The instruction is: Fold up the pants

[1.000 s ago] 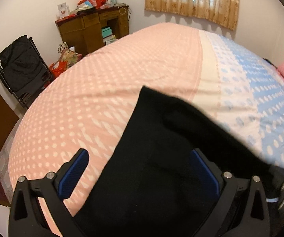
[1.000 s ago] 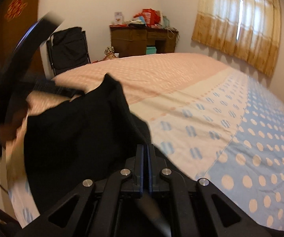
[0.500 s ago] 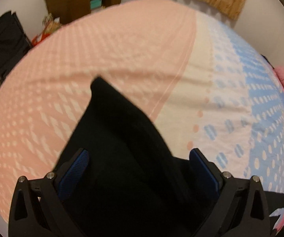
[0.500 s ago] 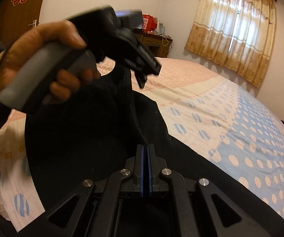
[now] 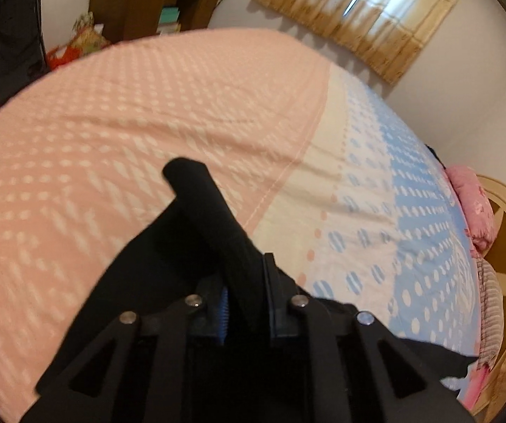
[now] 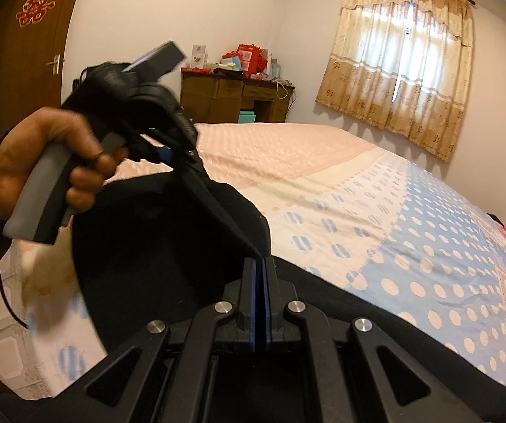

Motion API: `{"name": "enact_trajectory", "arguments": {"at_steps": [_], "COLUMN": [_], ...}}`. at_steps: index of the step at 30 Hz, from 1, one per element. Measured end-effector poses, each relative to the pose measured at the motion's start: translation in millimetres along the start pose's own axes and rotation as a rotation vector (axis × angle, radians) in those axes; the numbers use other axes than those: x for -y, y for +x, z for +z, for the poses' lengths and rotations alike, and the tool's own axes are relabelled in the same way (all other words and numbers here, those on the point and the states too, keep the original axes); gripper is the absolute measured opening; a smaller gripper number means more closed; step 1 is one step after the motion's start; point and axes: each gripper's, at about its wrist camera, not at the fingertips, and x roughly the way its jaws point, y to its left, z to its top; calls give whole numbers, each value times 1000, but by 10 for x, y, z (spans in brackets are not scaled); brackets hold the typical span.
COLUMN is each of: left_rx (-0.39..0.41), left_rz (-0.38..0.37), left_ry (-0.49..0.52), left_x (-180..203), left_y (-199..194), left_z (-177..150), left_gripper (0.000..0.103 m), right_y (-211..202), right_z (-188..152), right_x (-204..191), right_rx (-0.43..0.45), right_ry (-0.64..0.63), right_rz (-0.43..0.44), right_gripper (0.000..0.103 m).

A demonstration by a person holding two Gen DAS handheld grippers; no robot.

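Note:
The black pants [image 5: 196, 211] lie bunched at the near edge of the bed [image 5: 147, 105]. My left gripper [image 5: 246, 299] is shut on a rolled fold of the pants that sticks up ahead of it. In the right wrist view the pants [image 6: 168, 246] hang dark at left, and my right gripper [image 6: 260, 271] is shut on their edge. The left gripper [image 6: 196, 162], held in a hand, pinches the cloth just above and left of my right one.
The bedsheet is pink on the left and blue with white dots [image 6: 429, 264] on the right. A wooden desk [image 6: 235, 98] with clutter stands by the far wall, a black chair [image 5: 2, 53] at left, a pink pillow [image 5: 471, 204] at right.
My left gripper has closed from wide open onto a fold of the pants. The left hand has moved in close above my right gripper. The right gripper stays shut.

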Motion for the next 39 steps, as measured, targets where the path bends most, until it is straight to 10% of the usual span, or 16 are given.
{"name": "enact_trajectory", "arguments": {"at_steps": [9,39], "left_rx": [132,171], "left_rz": [61,278], "left_ry": [97,230], "left_x": [9,-242], "left_y": [-476,-318], "left_z": [-424,-939], "left_gripper": [17,28], "right_y": [-359,-162], "right_z": [-175,-789], "right_x": [-306,-966], "right_rx": [3,-130], "right_ry": [-14,-171], "right_rz": [12,-22], "right_gripper": [3,6]}}
